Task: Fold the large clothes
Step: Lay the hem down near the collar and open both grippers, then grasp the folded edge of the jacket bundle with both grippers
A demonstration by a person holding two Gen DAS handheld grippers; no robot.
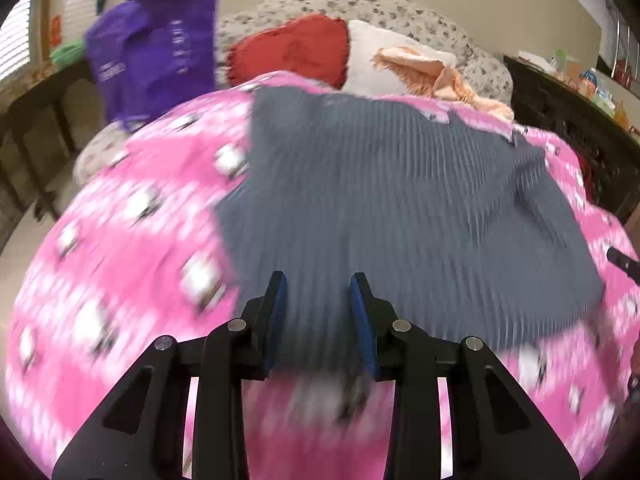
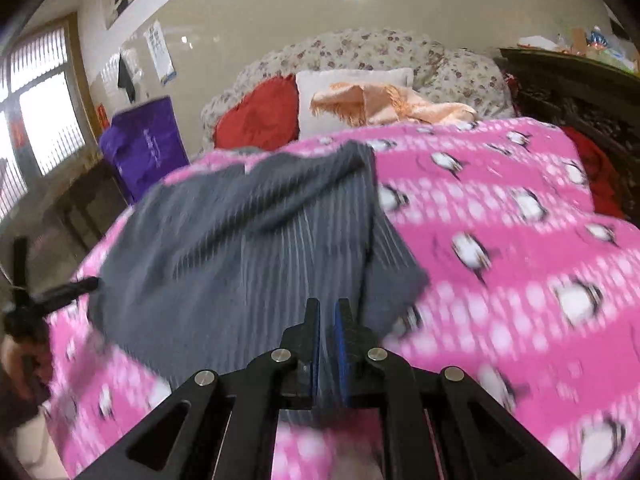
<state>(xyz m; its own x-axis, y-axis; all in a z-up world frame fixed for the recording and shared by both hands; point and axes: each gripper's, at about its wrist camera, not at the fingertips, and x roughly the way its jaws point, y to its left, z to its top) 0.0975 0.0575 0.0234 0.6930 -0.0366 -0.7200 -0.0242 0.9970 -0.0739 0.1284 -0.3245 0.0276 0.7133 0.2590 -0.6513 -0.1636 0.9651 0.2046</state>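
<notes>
Lying rumpled, grey ribbed garment (image 1: 400,200), pink blanket (image 1: 120,280)

Both grippers, left gripper (image 1: 319,284) and right gripper (image 2: 328,308), are matte black linkage frames with round silver pivot screws, triangular cut-outs and slim fingers (image 1: 280,320) faced with blue pads (image 2: 342,352).

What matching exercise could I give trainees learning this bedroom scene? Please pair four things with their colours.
Things:
1. ribbed garment
2. blanket with penguins
3. bag beside the bed
4. cushion at the left of the bed head

Colours:
A. purple
B. red
C. grey
D. pink

Pairs: 1-C, 2-D, 3-A, 4-B
</notes>
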